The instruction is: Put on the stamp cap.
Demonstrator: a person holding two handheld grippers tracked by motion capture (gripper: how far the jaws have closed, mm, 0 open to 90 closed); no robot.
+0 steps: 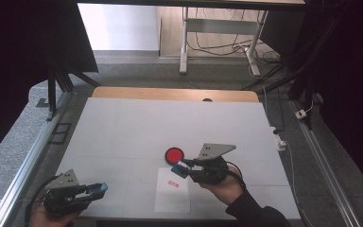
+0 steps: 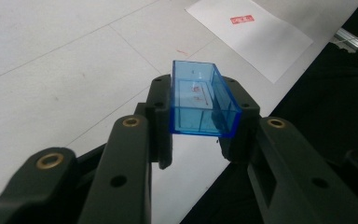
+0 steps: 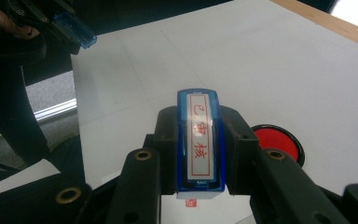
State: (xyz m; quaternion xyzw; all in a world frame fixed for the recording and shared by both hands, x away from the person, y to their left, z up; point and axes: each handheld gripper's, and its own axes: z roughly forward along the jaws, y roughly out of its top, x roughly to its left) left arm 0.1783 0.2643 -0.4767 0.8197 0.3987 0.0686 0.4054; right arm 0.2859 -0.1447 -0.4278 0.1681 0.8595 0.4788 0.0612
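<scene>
My left gripper [image 1: 99,189] is at the table's front left corner, shut on a clear blue stamp cap [image 2: 204,99] whose hollow faces up. My right gripper [image 1: 182,168] hovers near the middle front, shut on a blue stamp [image 3: 200,140] with a white label of red characters. The stamp [image 1: 181,167] hangs just above the top edge of a white sheet of paper [image 1: 172,195] that bears a red stamp mark [image 1: 173,183]. A round red ink pad [image 1: 174,154] lies just beyond the right gripper. In the right gripper view the cap [image 3: 76,29] and left gripper show at top left.
The white table top [image 1: 137,127] has a wooden far edge [image 1: 175,93]. Metal rails run along both sides. A table frame and cables stand on the floor beyond. A dark sleeve reaches in at the bottom right.
</scene>
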